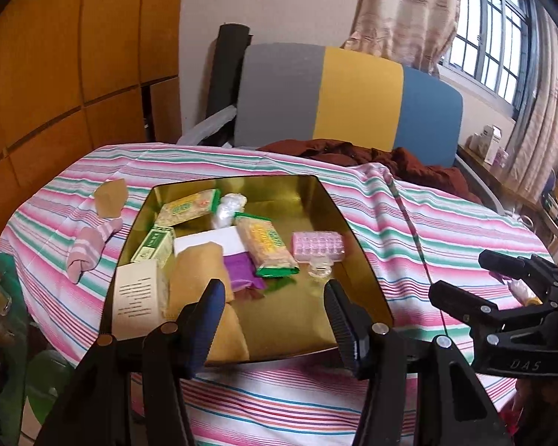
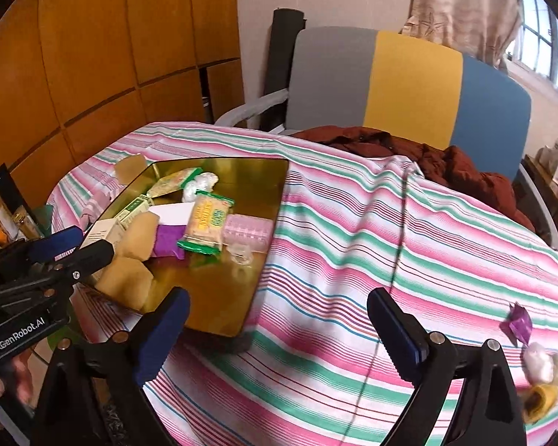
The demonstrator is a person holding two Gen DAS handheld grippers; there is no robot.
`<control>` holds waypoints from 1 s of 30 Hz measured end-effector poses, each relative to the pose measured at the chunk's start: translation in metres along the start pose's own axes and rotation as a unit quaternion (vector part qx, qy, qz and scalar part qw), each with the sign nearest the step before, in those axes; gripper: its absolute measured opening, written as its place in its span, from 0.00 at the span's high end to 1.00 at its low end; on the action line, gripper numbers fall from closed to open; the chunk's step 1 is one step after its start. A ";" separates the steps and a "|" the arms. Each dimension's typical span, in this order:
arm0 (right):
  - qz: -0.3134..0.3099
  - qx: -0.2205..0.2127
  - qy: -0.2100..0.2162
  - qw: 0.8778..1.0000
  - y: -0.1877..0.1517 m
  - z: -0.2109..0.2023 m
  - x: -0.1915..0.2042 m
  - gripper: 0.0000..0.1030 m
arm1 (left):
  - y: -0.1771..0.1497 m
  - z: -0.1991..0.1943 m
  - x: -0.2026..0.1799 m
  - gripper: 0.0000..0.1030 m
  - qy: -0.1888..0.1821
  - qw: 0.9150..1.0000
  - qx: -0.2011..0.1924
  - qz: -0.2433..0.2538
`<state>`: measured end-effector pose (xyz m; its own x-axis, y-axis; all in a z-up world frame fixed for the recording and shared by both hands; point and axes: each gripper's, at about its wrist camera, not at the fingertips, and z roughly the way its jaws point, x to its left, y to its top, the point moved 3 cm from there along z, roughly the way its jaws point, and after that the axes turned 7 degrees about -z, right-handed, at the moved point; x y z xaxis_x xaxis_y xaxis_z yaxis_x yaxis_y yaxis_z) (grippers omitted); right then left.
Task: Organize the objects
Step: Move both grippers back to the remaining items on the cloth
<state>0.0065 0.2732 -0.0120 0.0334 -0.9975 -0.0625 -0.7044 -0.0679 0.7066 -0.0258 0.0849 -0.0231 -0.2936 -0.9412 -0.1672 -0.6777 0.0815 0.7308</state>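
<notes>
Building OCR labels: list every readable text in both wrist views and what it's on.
"GenRobot.AI": body of the left gripper, right wrist view.
"DAS": body of the right gripper, left wrist view.
Cracker packs, green box: printing blurred, unreadable.
White card in the gold tray: lines of print too small to read.
Nothing else legible.

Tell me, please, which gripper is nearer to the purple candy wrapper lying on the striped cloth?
Right. The right gripper hangs open just left of the purple candy wrapper; the left gripper is over the gold tray.
</notes>
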 end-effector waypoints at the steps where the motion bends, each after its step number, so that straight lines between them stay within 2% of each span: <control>1: 0.003 0.001 -0.002 1.000 -0.001 -0.001 -0.003 0.06 | -0.001 0.000 -0.002 0.46 -0.001 1.000 0.001 0.003; 16: 0.056 0.026 -0.050 0.997 -0.038 -0.008 -0.058 0.06 | -0.013 0.011 -0.052 0.46 -0.037 0.997 0.018 0.072; 30: 0.115 0.047 -0.117 0.985 -0.075 -0.038 -0.131 0.04 | -0.026 0.026 -0.108 0.46 -0.100 0.986 0.049 0.127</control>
<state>0.0817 0.4084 -0.0301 -0.2912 -0.9535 -0.0780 -0.7372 0.1717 0.6535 0.0066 0.1931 -0.0411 -0.5818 -0.8042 -0.1215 -0.6249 0.3464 0.6996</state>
